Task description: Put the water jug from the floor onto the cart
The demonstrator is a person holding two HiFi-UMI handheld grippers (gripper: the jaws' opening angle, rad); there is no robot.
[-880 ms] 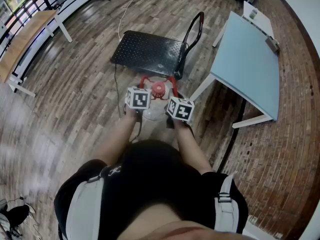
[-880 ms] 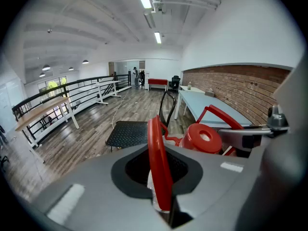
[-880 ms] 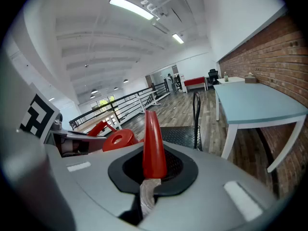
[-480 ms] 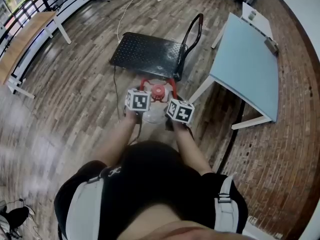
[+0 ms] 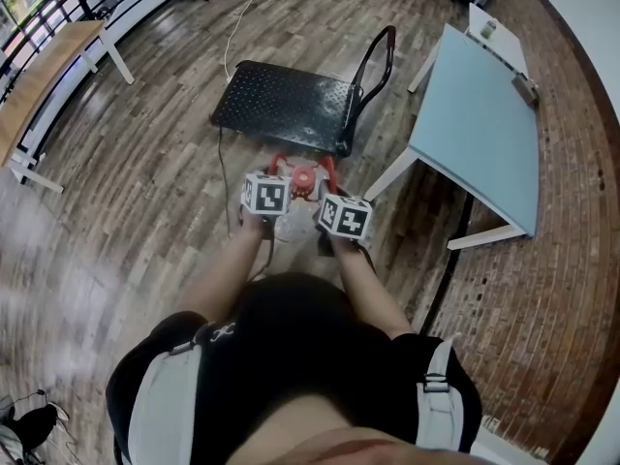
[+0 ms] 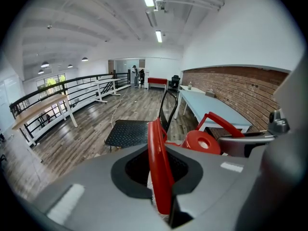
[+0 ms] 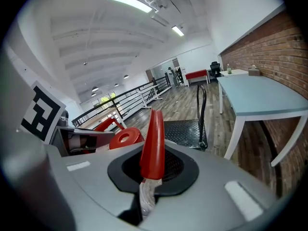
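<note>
Cart [image 5: 286, 105] straight ahead on the floor, just past the water jug [image 5: 295, 223]. Jug upright between both tools, not yet over the cart. Left hand-held gripper [image 6: 161, 191] clamped narrow on a red handle [image 6: 158, 162]; right hand-held gripper [image 7: 151, 177] likewise, equally near.

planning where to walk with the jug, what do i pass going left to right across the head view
wooden table → cart → blue table
</note>
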